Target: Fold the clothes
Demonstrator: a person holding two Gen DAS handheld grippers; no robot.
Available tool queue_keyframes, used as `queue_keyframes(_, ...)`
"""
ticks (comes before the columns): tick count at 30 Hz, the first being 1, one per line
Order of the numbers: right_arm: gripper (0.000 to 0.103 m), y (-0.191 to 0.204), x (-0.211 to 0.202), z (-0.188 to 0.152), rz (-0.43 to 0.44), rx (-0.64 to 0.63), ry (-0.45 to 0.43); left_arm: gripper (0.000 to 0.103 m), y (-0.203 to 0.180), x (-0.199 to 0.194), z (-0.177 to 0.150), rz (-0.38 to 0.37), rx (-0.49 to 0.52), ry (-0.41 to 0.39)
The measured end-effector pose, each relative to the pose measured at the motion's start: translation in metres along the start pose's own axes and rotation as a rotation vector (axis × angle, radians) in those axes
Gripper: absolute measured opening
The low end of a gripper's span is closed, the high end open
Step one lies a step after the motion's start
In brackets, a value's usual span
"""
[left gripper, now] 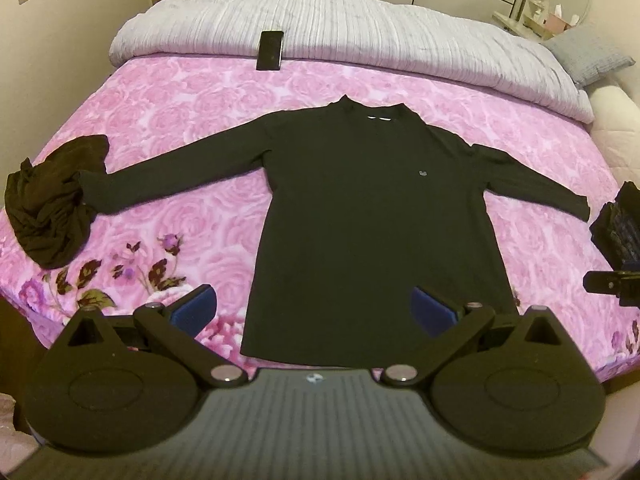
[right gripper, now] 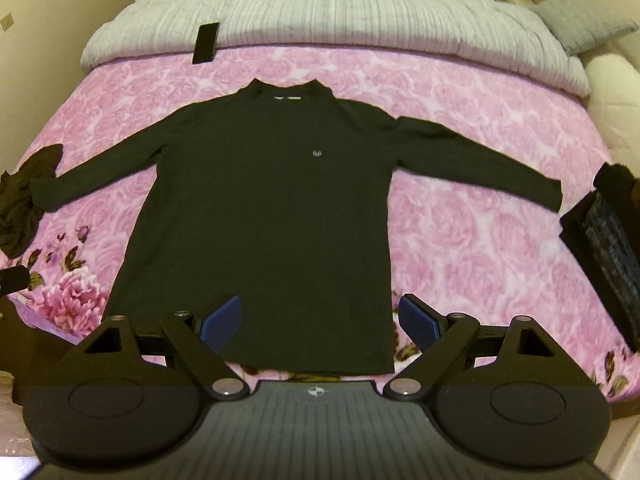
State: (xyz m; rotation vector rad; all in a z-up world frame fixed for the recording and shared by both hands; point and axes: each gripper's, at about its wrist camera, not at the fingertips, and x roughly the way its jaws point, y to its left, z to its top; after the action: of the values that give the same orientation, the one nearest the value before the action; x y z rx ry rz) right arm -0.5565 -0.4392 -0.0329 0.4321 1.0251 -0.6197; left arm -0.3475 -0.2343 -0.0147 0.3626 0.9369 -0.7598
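A black long-sleeved shirt lies flat and face up on the pink floral bed cover, both sleeves spread out sideways, collar toward the far end. My left gripper hovers open above the shirt's lower hem, its blue pads wide apart with nothing between them. My right gripper is likewise open over the hem, slightly to the right, empty. The right gripper's side shows at the right edge of the left wrist view.
A crumpled dark garment lies by the left sleeve's cuff. A folded dark stack sits at the bed's right edge. A black phone rests against the grey striped duvet. A grey pillow is at the far right.
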Motion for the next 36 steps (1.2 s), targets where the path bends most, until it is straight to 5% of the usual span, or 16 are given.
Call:
queue_keyframes(12,0.088,-0.001,-0.001,-0.002,0.024,-0.017,-0.022,0.102,0.013,-0.021,-0.01,0.062,0.008,-0.025)
queue_keyframes(21,0.088,0.043,-0.004,0.018,0.142,-0.117,-0.115,0.102,0.113,-0.025,-0.007,0.221,0.01,-0.043)
queue_keyframes(27,0.087,0.128,0.01,0.048,0.242,-0.273,-0.184,0.102,0.208,-0.007,0.021,0.277,0.113,-0.063)
queue_keyframes(33,0.079,0.27,0.07,0.081,0.326,-0.401,-0.189,0.102,0.338,0.056,0.055,0.257,0.222,-0.054)
queue_keyframes(36,0.058,0.351,0.114,0.101,0.358,-0.46,-0.162,0.102,0.402,0.096,0.07,0.21,0.231,-0.043)
